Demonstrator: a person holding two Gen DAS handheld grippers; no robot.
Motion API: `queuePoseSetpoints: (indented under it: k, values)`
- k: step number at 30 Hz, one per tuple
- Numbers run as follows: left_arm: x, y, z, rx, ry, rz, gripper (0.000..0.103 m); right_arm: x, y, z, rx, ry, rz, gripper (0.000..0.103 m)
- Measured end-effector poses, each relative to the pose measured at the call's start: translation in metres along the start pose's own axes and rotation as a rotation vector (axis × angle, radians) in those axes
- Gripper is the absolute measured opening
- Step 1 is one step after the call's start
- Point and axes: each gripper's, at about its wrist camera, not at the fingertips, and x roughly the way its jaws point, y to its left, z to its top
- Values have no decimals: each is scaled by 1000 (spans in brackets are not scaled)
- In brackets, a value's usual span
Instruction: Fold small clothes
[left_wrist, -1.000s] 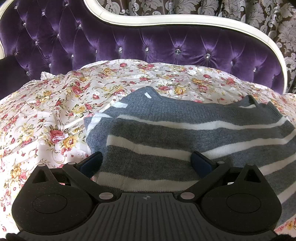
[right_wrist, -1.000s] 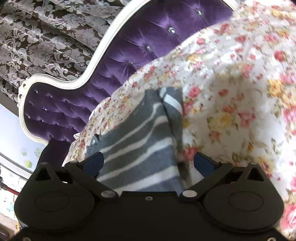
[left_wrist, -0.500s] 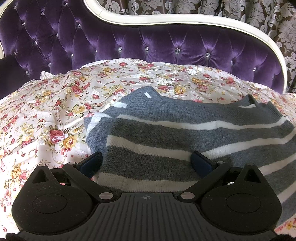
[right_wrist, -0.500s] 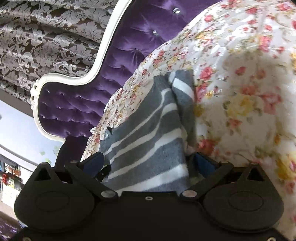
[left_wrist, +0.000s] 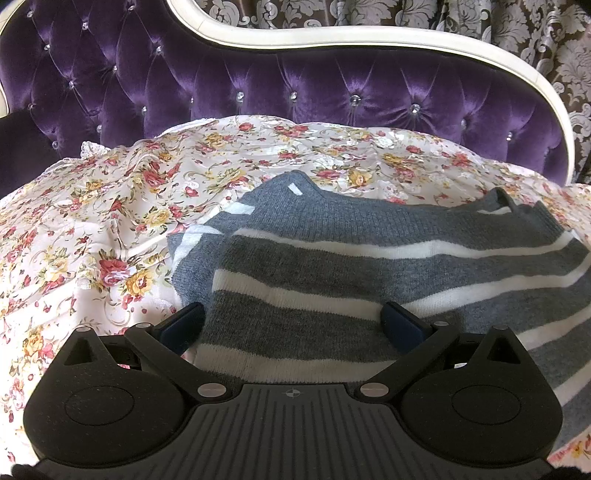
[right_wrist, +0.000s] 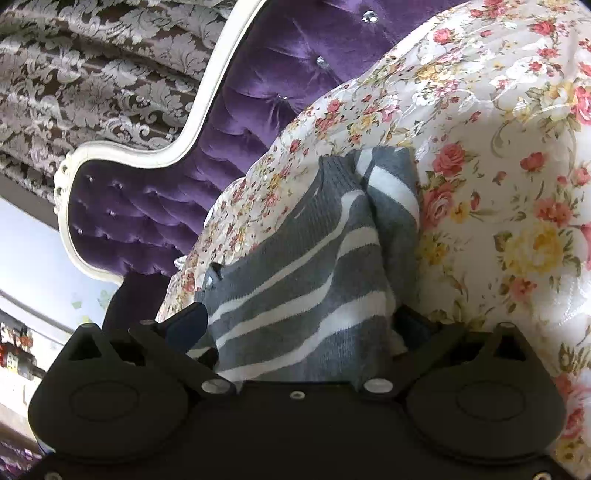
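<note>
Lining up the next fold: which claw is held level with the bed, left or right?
The left claw: its view shows the purple headboard level. The right claw is rolled; its view shows the headboard slanting steeply.

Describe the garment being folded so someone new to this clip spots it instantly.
Start at the purple tufted headboard, then drop to the floral bedspread below it. On that lies a knit sweater: the only grey, white-striped thing among the roses.

Left gripper (left_wrist: 291, 321) and right gripper (right_wrist: 299, 325) both spread wide.
</note>
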Motion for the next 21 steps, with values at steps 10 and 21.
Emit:
queuePoseSetpoints:
  k: [10,21]
  values:
    - [1,0,2,6,21,0,103,-3,4,-3,-8,21,-54,91]
    - [3,0,9,11,70,-3,103,0,7,-3,-52,35,-173,35]
